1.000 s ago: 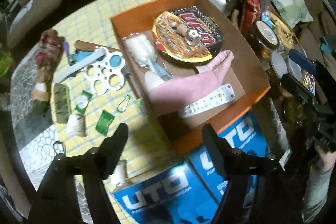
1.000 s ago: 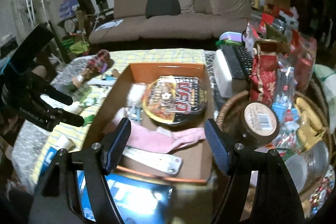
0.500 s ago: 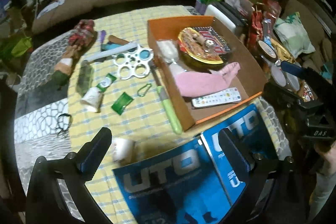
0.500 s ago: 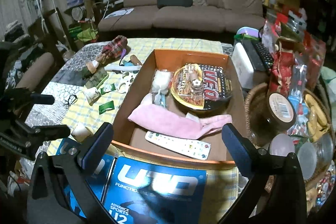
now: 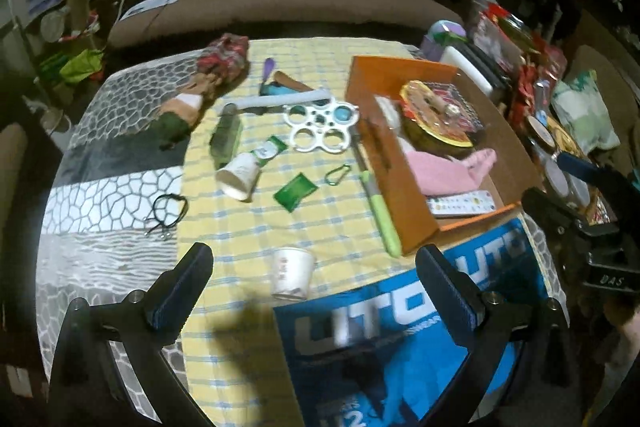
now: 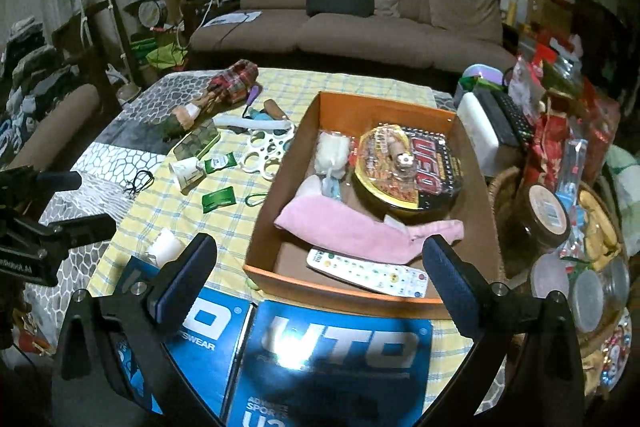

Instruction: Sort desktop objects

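An orange cardboard box [image 6: 372,103] [image 5: 416,211] holds a noodle bowl [image 6: 412,171], a pink cloth [image 6: 352,231], a white remote [image 6: 368,273] and a white brush. Loose on the yellow checked cloth [image 5: 256,227] lie a white ring holder [image 5: 320,127], two paper cups [image 5: 292,273] [image 5: 240,175], a green packet [image 5: 295,190], a green pen [image 5: 380,211] and a carabiner. My left gripper [image 5: 314,281] is open and empty above the near cup. My right gripper [image 6: 320,273] is open and empty above the box's near edge.
Blue UTO boxes [image 6: 336,363] lie at the table's near edge. A doll [image 5: 200,95], a green tin [image 5: 226,139] and a black cord [image 5: 168,213] lie on the left. Baskets, jars and snack bags [image 6: 560,187] crowd the right. A brown sofa [image 6: 360,15] stands behind.
Both grippers have opened wide and pulled back and up from the box. The left view has swung left onto the loose objects on the cloth.
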A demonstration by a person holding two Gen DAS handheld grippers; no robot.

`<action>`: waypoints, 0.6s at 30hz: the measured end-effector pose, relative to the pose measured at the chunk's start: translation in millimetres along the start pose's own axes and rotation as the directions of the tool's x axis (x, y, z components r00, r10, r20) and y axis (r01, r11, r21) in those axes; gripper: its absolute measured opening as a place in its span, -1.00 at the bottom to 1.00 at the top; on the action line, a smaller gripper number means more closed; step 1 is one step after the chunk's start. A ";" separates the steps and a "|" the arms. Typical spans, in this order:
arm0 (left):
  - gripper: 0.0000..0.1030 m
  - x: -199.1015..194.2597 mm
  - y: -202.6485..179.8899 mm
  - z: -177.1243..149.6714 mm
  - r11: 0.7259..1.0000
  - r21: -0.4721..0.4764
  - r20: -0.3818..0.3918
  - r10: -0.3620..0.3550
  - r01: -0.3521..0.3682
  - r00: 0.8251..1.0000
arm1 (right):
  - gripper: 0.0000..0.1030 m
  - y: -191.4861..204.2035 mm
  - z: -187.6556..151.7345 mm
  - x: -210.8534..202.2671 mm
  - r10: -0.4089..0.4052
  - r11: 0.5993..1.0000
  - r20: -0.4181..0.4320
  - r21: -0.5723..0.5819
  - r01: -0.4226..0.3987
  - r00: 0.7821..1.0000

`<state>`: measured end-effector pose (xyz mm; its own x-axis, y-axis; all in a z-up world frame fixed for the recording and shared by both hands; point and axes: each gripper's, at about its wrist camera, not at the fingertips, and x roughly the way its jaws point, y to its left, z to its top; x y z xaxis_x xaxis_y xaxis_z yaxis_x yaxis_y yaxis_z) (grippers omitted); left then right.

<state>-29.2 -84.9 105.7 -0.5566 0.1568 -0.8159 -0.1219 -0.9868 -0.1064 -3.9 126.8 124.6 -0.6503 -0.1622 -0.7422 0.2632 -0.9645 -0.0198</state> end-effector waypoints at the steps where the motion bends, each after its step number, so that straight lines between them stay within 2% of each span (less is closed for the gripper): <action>1: 1.00 1.4 4.3 -0.5 1.000 -0.010 0.003 0.006 -0.006 1.000 | 1.00 2.2 0.4 2.3 0.002 1.000 -0.003 -0.003 -0.002 1.000; 5: 1.00 7.3 21.0 -3.3 0.998 -0.046 0.030 0.035 -0.033 0.999 | 1.00 10.1 1.8 13.3 0.009 1.000 -0.009 -0.006 -0.009 1.000; 9: 1.00 18.3 37.5 -7.8 0.995 -0.099 0.059 -0.009 0.015 0.998 | 1.00 10.5 1.2 21.7 0.057 0.998 0.008 0.031 -0.057 0.998; 11: 1.00 29.8 48.7 -8.1 0.993 -0.117 0.056 -0.020 0.026 0.998 | 1.00 9.7 0.9 23.0 0.085 0.995 0.025 0.049 -0.086 0.996; 15: 1.00 46.9 67.5 -7.7 0.986 -0.166 0.054 0.012 -0.003 0.998 | 1.00 8.1 1.6 30.9 0.134 0.986 0.045 0.089 -0.138 0.990; 18: 1.00 58.2 73.5 -11.4 0.982 -0.190 0.047 0.002 0.007 0.999 | 1.00 10.3 1.8 43.4 0.138 0.985 0.036 0.103 -0.141 0.990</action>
<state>-61.2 -148.7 43.9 -0.5949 0.1561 -0.7885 0.0332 -0.9754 -0.2181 -30.7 109.4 93.4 -0.6329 -0.3015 -0.7131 0.2776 -0.9482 0.1545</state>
